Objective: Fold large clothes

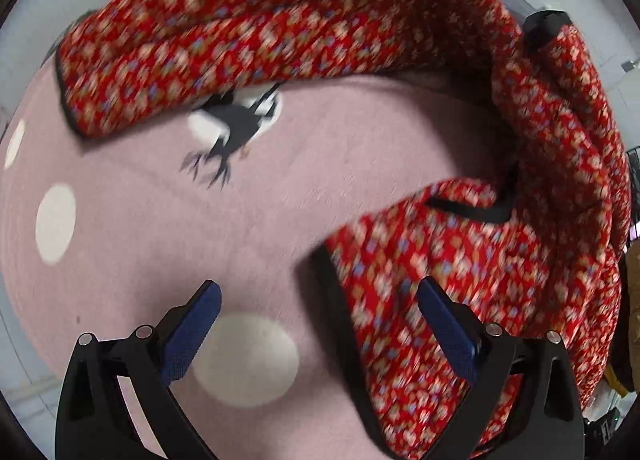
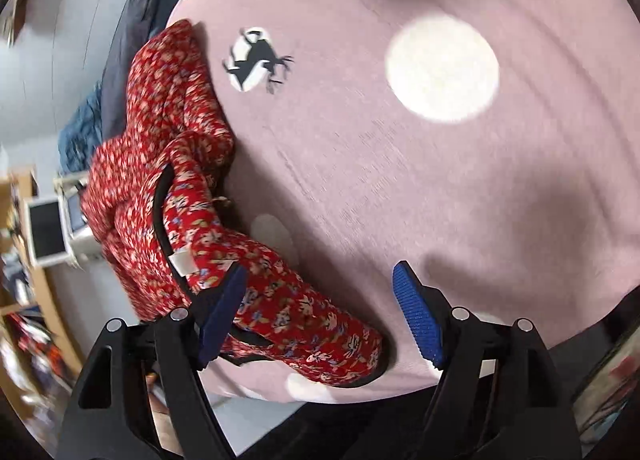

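Observation:
A large red floral garment [image 1: 280, 31] with black trim lies crumpled on a pink surface [image 1: 140, 244] with white dots. In the left wrist view it arcs from the top left round to the lower right. One flap [image 1: 400, 260] reaches down between the fingers of my left gripper [image 1: 319, 283], which is open and presses on nothing. In the right wrist view the garment [image 2: 160, 107] is bunched at the left edge of the surface. A sleeve-like end [image 2: 320, 324] runs under my right gripper [image 2: 320, 267], which is open with its pads clear of the cloth.
A black-and-white bird print [image 2: 256, 59] marks the pink surface [image 2: 400, 199]. Dark grey and blue clothes [image 2: 132, 39] lie beyond the garment. A wooden shelf [image 2: 44, 288] and a white box [image 2: 46, 236] stand at the left. The surface's near edge [image 2: 280, 398] drops to the floor.

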